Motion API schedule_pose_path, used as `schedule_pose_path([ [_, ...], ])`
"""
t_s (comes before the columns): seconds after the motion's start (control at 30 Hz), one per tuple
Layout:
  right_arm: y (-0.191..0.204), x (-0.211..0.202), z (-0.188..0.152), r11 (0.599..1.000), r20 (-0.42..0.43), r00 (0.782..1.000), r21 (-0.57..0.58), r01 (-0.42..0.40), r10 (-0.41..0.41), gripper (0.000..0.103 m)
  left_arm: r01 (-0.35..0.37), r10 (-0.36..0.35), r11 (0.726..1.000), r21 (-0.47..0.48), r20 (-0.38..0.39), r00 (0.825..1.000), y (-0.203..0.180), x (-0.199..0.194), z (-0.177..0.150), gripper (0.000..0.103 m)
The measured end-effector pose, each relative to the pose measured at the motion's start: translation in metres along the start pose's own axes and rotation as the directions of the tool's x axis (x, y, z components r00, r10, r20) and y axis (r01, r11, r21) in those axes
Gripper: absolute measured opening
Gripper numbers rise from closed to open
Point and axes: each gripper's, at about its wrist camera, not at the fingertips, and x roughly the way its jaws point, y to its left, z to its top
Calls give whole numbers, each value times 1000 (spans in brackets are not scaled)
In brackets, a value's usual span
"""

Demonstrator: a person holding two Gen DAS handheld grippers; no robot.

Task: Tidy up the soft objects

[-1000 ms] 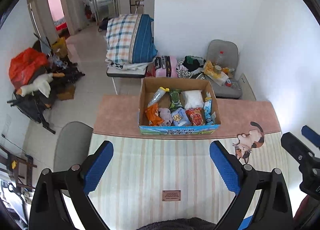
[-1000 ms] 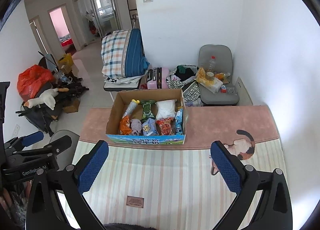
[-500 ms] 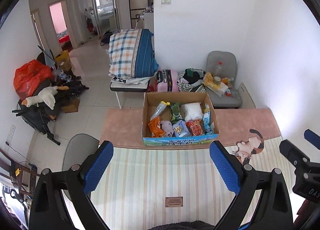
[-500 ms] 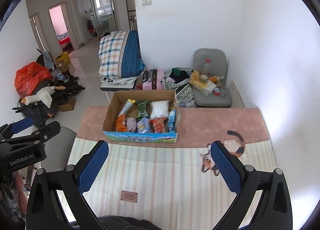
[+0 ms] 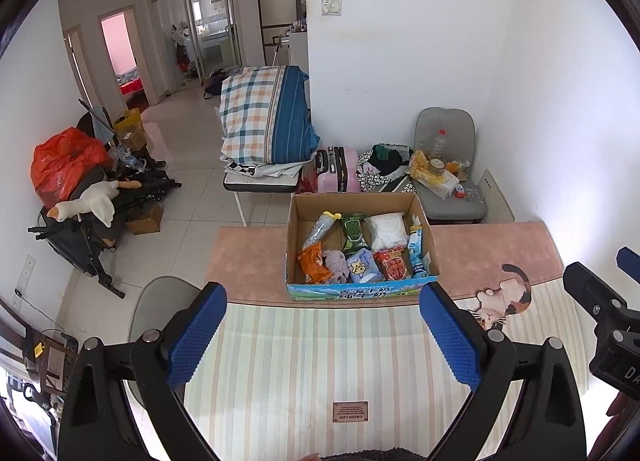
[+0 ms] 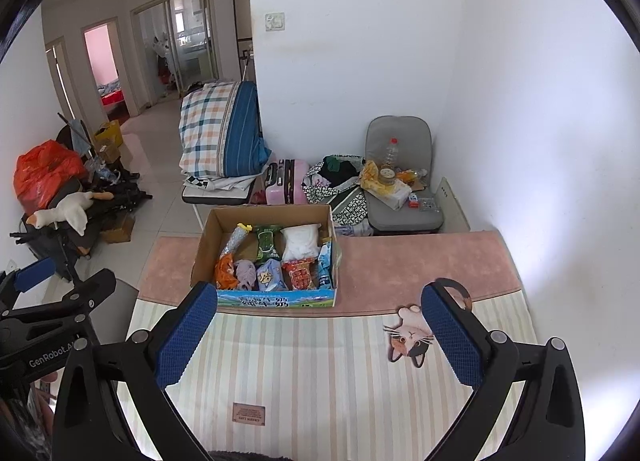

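Both claws hang wide apart and hold nothing: the left claw (image 5: pixel 322 333) and right claw (image 6: pixel 320 331) above the striped mat (image 6: pixel 320 373). The cardboard box (image 5: pixel 360 291) of soft packets (image 5: pixel 390 263) sits beyond the mat's far edge, on the desk (image 5: pixel 248 257).

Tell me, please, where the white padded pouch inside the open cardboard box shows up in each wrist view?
Left wrist view: the white padded pouch lies right of centre, at the far right of the open cardboard box.
Right wrist view: the pouch sits just left of centre.
Shared landmark: the dark green snack packet immediately to its left.
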Motion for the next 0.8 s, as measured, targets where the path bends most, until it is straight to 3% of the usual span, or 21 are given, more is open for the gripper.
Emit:
schedule_pose_path([
  [0.8, 9, -1, 2, 999, 17, 999, 9, 32, -32, 103, 22, -22, 1000, 1, 16, 1000, 7, -8, 7, 99],
])
